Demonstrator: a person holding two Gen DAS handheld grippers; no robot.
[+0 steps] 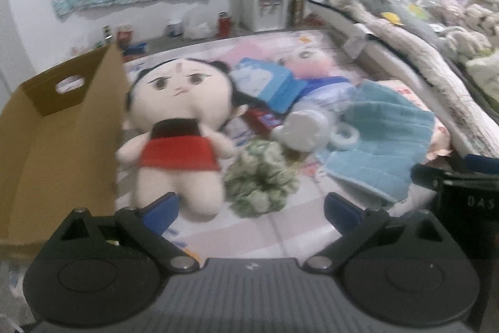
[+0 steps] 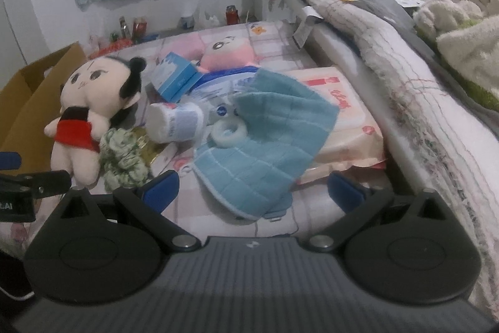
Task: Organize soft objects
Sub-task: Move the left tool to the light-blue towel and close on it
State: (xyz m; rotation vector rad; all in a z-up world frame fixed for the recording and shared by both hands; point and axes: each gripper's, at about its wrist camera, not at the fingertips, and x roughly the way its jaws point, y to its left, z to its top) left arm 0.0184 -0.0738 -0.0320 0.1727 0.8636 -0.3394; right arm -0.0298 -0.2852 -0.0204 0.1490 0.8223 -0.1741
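The plush doll (image 1: 179, 127) is cream with black hair and a red dress. At its 4 o'clock lies a green-and-white scrunchie (image 1: 260, 177). The towel (image 2: 262, 142) is light blue with a quilted grid. The cardboard box (image 1: 59, 139) is brown. The bed sheet (image 1: 280, 227) shows pink-and-white checks. Both grippers have blue pads (image 1: 160, 209).

Pink plush (image 2: 229, 53): body hidden behind blue tissue box (image 2: 176, 75); cardboard box (image 1: 62, 127) beside it, cut off at frame edge
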